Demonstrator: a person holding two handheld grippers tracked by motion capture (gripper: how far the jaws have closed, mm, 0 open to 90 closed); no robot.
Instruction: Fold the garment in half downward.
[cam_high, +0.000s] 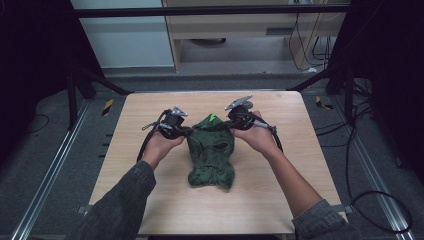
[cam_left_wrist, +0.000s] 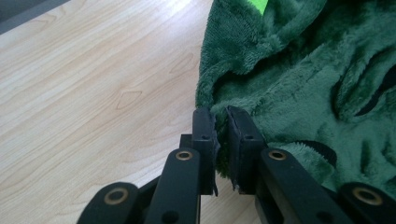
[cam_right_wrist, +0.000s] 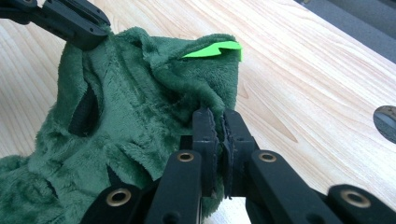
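1. On the table (cam_high: 150, 200), mid-top, lies a green fleece (cam_high: 211, 152).
2. Left gripper (cam_left_wrist: 218, 122) pinches the fleece's left edge.
3. Right gripper (cam_right_wrist: 218, 122) pinches its right edge, near a bright green tag (cam_right_wrist: 215, 49).

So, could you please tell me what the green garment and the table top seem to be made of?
Green garment: probably plush fleece, matte; its fuzzy pile shows in the left gripper view, with a smooth neon-green patch. Table top: light wood or wood-look laminate, smooth, judging by the printed-looking grain.
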